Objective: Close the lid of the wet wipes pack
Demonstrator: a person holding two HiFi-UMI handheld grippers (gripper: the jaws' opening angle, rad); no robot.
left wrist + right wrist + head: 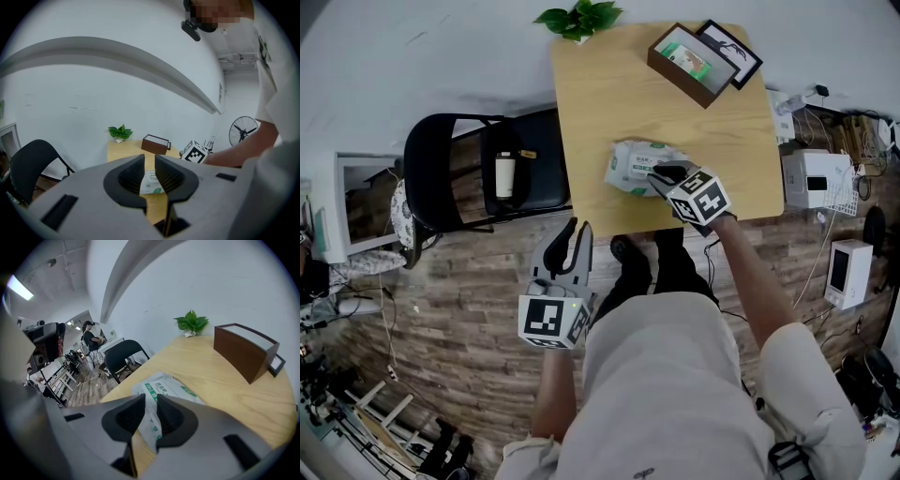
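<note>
A white and green wet wipes pack [628, 164] lies near the front edge of the wooden table [600, 94]. My right gripper [662, 174] rests over the pack's right end, jaws narrowly apart. In the right gripper view, the pack [171, 385] fills the gap just past the right gripper [151, 401], and I see no pad pressing on it. I cannot make out the lid. My left gripper [569, 230] hangs off the table, in front of its front edge and over the floor. In the left gripper view, the left gripper [149, 161] has a narrow empty gap, and the pack [151, 183] shows far beyond it.
A brown box [692, 64] and a picture frame [733, 52] sit at the table's far right corner, a small plant [579, 19] at its far edge. A black chair [469, 173] with a bottle [504, 174] stands left of the table. White devices [811, 178] are on the right.
</note>
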